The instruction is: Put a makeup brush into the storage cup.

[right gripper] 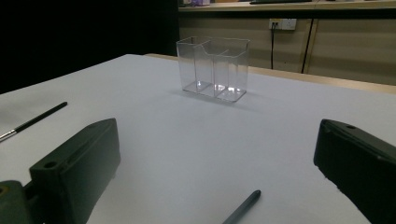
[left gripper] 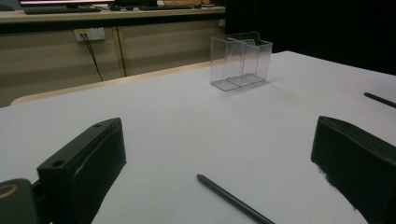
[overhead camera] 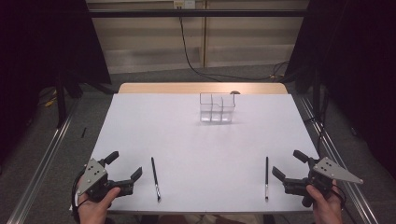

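At the near edge of the white surface [overhead camera: 201, 140], a person's hands hold two tools. The left tool [overhead camera: 122, 169] sits at the near left corner with its jaws spread wide and nothing between them; the right tool [overhead camera: 288, 164] sits at the near right corner, equally wide and holding nothing. Just inside each lies a thin dark brush: the left brush [overhead camera: 155, 178] and the right brush [overhead camera: 266, 177], both pointing toward the far edge. Near the far edge, a clear compartmented holder [overhead camera: 217, 107] stands upright.

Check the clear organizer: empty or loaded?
Empty. The clear organizer shows bare compartments; both brushes lie on the table.
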`<state>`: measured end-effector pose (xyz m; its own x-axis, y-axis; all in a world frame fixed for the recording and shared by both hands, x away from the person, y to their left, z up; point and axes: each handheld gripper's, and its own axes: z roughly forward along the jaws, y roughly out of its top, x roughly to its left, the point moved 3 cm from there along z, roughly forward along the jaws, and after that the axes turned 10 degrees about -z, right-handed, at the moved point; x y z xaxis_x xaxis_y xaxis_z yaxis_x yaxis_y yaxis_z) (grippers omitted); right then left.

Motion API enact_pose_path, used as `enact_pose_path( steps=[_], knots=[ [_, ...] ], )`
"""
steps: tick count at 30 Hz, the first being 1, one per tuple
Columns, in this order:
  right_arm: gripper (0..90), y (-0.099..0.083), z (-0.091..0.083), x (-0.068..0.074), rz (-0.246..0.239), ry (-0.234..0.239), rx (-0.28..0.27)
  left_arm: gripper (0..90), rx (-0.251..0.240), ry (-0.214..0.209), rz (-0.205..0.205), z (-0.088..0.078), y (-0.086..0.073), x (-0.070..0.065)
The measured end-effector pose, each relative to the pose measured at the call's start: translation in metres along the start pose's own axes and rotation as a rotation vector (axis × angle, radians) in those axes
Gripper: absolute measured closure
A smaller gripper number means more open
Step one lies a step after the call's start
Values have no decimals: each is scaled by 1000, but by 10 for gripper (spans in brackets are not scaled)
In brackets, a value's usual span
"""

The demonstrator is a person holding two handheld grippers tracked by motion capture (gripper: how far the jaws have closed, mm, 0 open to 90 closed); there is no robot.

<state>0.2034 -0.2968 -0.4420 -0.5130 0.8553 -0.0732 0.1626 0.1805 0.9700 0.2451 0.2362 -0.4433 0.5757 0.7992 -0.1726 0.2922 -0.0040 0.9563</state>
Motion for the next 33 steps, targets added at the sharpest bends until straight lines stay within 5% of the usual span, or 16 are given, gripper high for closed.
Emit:
enact_pose_path(
  steps=[16,33],
  knots=[
    [0,0,2,1,-4,13,5,29,52,-12,-15,1,0,-1],
    [0,1,4,4,-11,24,6,29,122,38,-39,10,15,3]
  ],
)
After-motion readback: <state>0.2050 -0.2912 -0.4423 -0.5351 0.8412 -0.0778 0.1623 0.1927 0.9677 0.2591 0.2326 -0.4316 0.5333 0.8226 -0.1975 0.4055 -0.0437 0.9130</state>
